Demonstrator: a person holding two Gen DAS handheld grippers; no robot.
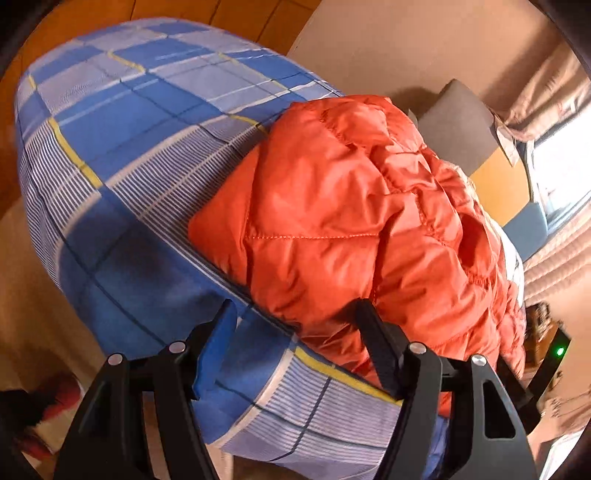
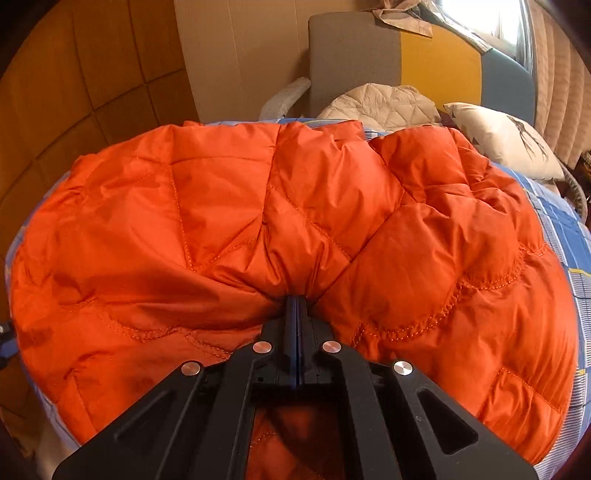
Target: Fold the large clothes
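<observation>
An orange quilted puffer jacket lies crumpled on a bed with a blue plaid sheet. In the left wrist view, my left gripper stands open at the jacket's near edge. Its right finger rests against the orange fabric and its left finger is over bare sheet. In the right wrist view the jacket fills the frame. My right gripper is shut on a pinch of the jacket's fabric, and creases run out from its tips.
At the head of the bed are a beige quilted garment, a white pillow and a grey, yellow and blue headboard. Curtains and a bright window are to the right. The wooden floor lies beyond the bed.
</observation>
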